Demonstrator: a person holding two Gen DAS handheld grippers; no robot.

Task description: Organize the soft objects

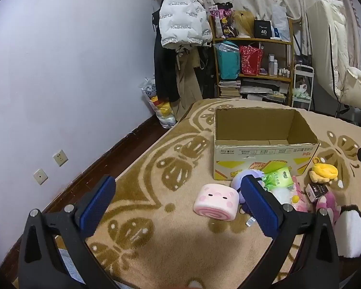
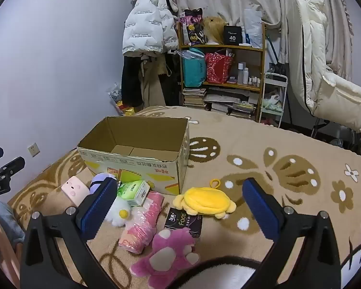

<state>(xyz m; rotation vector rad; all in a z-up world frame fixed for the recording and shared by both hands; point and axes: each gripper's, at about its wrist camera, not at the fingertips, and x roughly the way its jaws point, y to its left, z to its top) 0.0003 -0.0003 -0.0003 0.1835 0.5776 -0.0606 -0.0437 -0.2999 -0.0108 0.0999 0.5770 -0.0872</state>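
An open cardboard box (image 1: 264, 159) (image 2: 134, 161) stands on the patterned carpet, with nothing visible inside. Before it lies a heap of soft things: a pink pig cushion (image 1: 215, 202) (image 2: 74, 190), a purple ball toy (image 1: 246, 175) (image 2: 99, 180), a green tissue pack (image 1: 280, 177) (image 2: 134, 191), a yellow plush pouch (image 1: 323, 172) (image 2: 205, 201), a pink wrapped roll (image 2: 142, 226), a magenta bear plush (image 2: 166, 257) and a white fluffy toy (image 2: 119, 213). My left gripper (image 1: 179, 192) hovers open left of the pig. Open too, my right gripper (image 2: 180, 193) hangs above the heap.
A black "Face" tissue pack (image 2: 184, 221) (image 1: 316, 191) lies among the toys. A black-and-white furry item (image 2: 223, 274) (image 1: 351, 231) is close under the right gripper. Behind stand a wooden shelf (image 2: 221, 72), hanging coats (image 2: 149, 36) and a white chair (image 2: 325, 84). A wall (image 1: 60, 72) runs along the left.
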